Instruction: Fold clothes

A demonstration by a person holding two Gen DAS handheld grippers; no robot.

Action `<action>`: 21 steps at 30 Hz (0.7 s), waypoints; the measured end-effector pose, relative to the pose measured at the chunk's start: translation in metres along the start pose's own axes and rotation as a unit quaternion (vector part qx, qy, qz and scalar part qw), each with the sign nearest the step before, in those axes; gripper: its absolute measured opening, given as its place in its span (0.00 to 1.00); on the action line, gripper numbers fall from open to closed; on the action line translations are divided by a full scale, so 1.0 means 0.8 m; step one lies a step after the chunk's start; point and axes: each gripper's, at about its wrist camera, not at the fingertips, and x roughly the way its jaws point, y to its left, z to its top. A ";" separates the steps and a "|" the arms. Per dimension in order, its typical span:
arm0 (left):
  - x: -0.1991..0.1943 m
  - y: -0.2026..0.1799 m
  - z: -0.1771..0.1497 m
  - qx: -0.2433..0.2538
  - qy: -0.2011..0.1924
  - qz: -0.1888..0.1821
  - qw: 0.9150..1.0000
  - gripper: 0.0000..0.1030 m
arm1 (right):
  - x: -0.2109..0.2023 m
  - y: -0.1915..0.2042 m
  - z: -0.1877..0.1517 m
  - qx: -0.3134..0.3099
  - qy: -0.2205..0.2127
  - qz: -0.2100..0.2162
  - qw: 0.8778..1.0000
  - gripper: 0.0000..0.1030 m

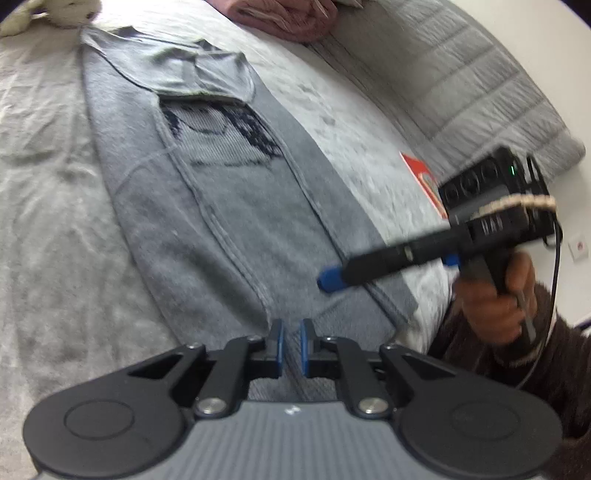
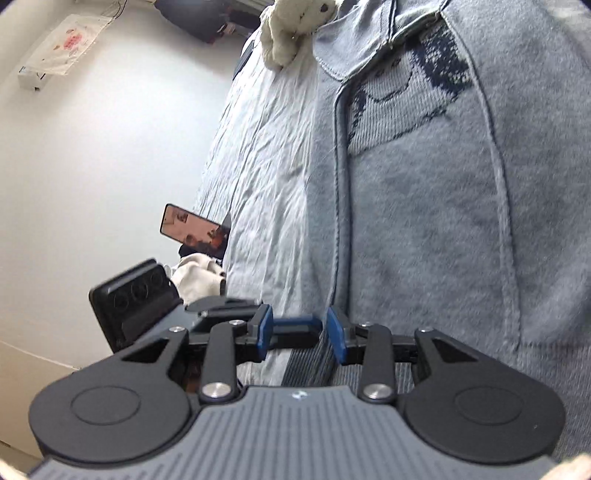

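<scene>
From your left wrist view, the grey sweater (image 1: 229,206) lies flat along the bed (image 1: 51,184), sleeves folded in over its dark pattern. Your left gripper (image 1: 291,347) pinches the sweater's near hem, pads nearly together on the cloth. Your right gripper (image 1: 330,280) hovers over the sweater's near right edge, held in your hand (image 1: 498,295).

From your right wrist view, your right gripper (image 2: 299,334) stands partly apart, nothing pressed between its pads, above the sweater's (image 2: 424,206) hem, with a plush toy (image 2: 291,26) past the sweater's far end
</scene>
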 end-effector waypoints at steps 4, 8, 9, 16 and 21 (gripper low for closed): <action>0.020 -0.019 -0.020 0.048 0.046 -0.034 0.997 0.06 | 0.009 -0.007 0.013 0.000 -0.009 -0.021 1.000 0.37; 0.020 -0.038 -0.035 0.098 0.066 -0.056 0.991 0.07 | 0.038 -0.005 0.020 -0.006 -0.006 -0.046 0.999 0.37; 0.018 -0.042 -0.038 0.107 0.066 -0.057 0.990 0.07 | 0.046 -0.004 0.021 -0.006 -0.004 -0.051 0.999 0.37; -0.025 -0.017 -0.022 0.076 -0.004 -0.040 0.996 0.08 | 0.079 0.011 0.020 -0.026 0.024 -0.053 0.998 0.08; -0.043 0.003 -0.016 0.052 -0.029 -0.010 0.998 0.08 | 0.062 0.024 0.026 -0.042 -0.001 -0.059 0.997 0.09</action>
